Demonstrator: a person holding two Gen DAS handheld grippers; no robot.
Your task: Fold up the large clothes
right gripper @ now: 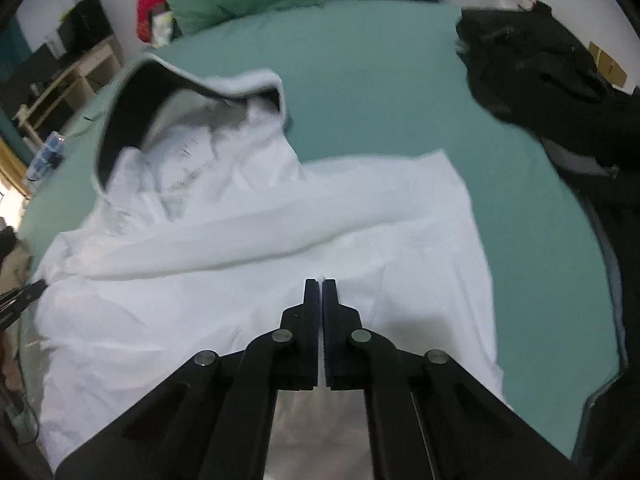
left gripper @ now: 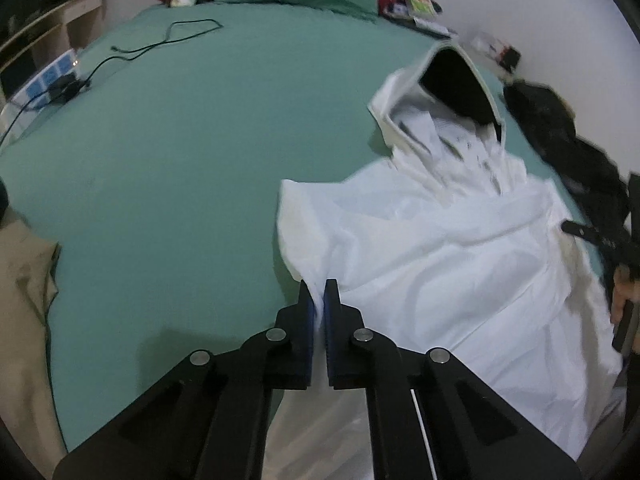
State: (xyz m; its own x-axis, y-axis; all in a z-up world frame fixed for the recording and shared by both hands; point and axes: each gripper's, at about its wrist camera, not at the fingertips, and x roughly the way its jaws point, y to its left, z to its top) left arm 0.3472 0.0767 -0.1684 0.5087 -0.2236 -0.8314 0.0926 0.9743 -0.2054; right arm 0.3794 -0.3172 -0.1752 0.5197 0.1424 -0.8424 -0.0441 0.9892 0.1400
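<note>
Left gripper (left gripper: 319, 286) pinches the hoodie (left gripper: 440, 248) edge at lower centre. Right gripper (right gripper: 321, 282) closed, seemingly on hem cloth. Either thin pinch could slip, skewing the fold.

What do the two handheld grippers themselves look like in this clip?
Both the left gripper and the right gripper look alike: matte black linkage arms with round silver pivot pins and two flat black fingers lined with dark blue ribbed pads. No cables or markings show.

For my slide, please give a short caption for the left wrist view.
Left claw pinching the white hooded garment's edge on the green bed sheet.
</note>
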